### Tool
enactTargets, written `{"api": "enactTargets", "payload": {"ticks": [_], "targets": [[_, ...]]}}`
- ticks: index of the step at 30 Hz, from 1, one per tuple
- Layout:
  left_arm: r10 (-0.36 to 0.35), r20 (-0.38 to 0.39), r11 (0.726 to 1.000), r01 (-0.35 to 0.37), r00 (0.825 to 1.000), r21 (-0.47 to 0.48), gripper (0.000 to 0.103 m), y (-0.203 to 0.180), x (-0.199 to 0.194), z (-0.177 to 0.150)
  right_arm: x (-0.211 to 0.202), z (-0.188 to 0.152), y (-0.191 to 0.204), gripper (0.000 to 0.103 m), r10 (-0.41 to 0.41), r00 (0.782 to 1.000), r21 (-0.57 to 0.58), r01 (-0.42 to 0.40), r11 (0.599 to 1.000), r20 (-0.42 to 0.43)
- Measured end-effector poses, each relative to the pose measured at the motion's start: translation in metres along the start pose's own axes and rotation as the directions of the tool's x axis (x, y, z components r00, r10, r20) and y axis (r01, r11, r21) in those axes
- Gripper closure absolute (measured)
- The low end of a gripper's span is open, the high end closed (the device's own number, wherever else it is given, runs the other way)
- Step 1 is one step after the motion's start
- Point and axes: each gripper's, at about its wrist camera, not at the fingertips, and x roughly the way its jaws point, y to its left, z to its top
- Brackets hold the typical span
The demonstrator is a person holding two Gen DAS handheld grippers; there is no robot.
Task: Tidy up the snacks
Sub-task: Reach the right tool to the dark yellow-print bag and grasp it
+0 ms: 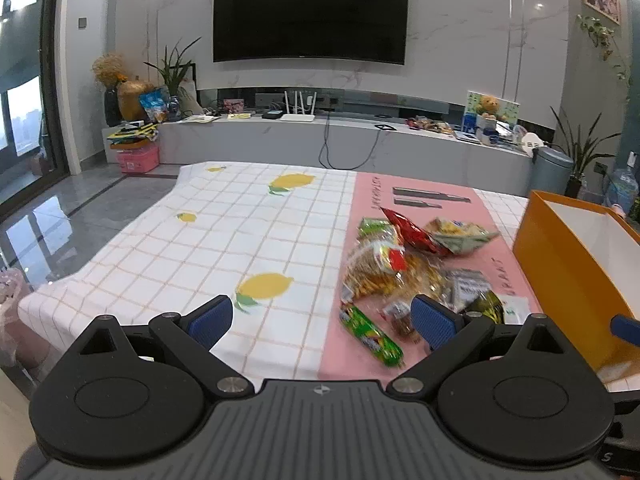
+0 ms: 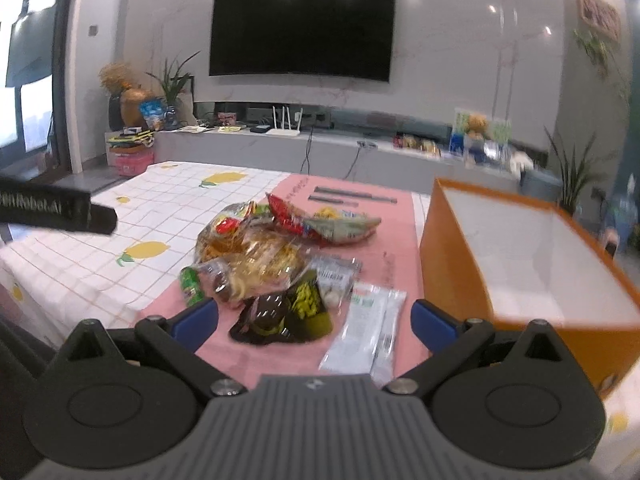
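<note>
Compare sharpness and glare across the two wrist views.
Left wrist view: background crisp, snack pile slightly smeared, ceiling lights glare on the TV. Right wrist view: softer overall, orange box and right-side shelf blurred; fisheye bends both.

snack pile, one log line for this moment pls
left gripper: open, empty | right gripper: open, empty | snack pile: on table | orange box: empty

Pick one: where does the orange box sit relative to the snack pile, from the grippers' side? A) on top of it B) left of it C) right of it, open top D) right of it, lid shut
C: the orange box stands on the table to the right of the snack pile, its top open so the white inside shows.
</note>
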Motion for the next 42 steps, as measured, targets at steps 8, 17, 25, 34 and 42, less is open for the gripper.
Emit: {"api": "enactTargets", "payload": {"ticks": [8, 17, 25, 34, 42], "targets": [[-0.004, -0.036, 1.000, 0.004, 0.999, -0.011, 0.000, -0.006, 0.027, 0.029, 0.049, 0.007, -0.005, 0.004, 0.024, 0.998, -0.022, -0.025, 0.999, -0.056], [0.000, -0.101, 1.000, 0.002, 0.995, 0.013, 0.000, -0.013, 0.057, 0.014, 0.101, 0.004, 0.000, 0.004, 0.133, 0.970, 0.080, -0.119, 0.990, -0.202], [0.023, -0.151, 1.000, -0.025, 0.988, -0.013, 0.000, -0.001, 0.064, 0.006, 0.145, 0.002, 0.012, 0.019, 0.159, 0.944, 0.096, -0.136, 0.986, -0.290], [0.021, -0.152, 1.000, -0.021, 0.988, -0.004, 0.000, -0.006, 0.066, 0.006, 0.142, 0.001, 0.016, 0.038, 0.151, 0.949, 0.030, -0.148, 0.988, -0.276], [0.040, -0.152, 0.999, -0.037, 0.988, 0.024, 0.000, -0.010, 0.067, 0.001, 0.135, 0.003, 0.022, 0.062, 0.169, 0.950, 0.017, -0.171, 0.985, -0.263]]}}
